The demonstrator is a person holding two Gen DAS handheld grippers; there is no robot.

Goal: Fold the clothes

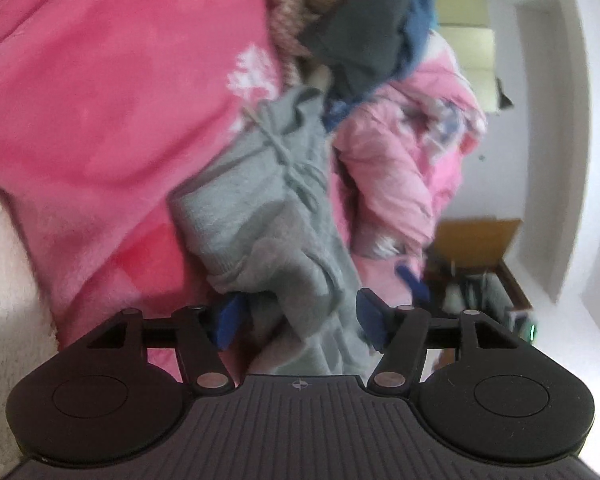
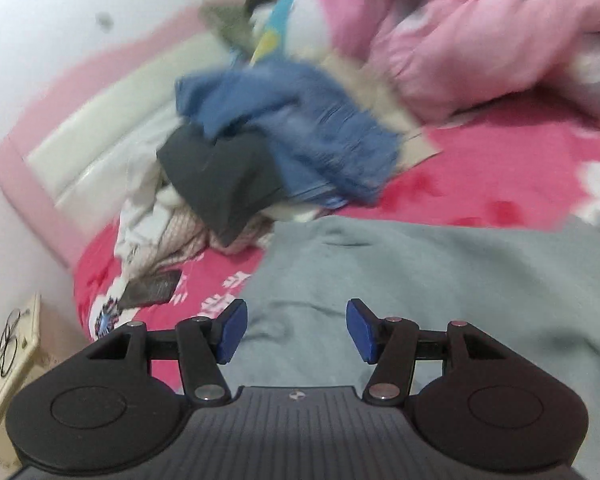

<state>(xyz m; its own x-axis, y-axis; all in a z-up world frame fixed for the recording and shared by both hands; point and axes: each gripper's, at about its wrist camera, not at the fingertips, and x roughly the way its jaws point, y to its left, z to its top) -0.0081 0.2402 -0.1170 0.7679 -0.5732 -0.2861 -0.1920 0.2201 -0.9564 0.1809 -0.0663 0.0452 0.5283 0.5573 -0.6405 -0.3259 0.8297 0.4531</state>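
Note:
A grey garment with a drawstring (image 1: 260, 200) lies bunched on the pink bedspread (image 1: 100, 100) in the left wrist view. My left gripper (image 1: 298, 320) is open, its blue pads (image 1: 228, 322) standing wide on either side of a bunched fold of that grey cloth. In the right wrist view the grey garment (image 2: 440, 272) spreads flat across the bed. My right gripper (image 2: 296, 330) is open just above it, with only flat cloth under the gap between its fingers. Both views are blurred.
A pile of clothes, blue (image 2: 292, 120), dark grey (image 2: 220, 176) and knitted beige (image 2: 184, 240), sits near the headboard (image 2: 100, 128). A pink quilt (image 2: 480, 32) is heaped at the far right. A dark flat object (image 2: 152, 288) lies near the bed edge. A bedside stand (image 2: 12, 352) holds glasses.

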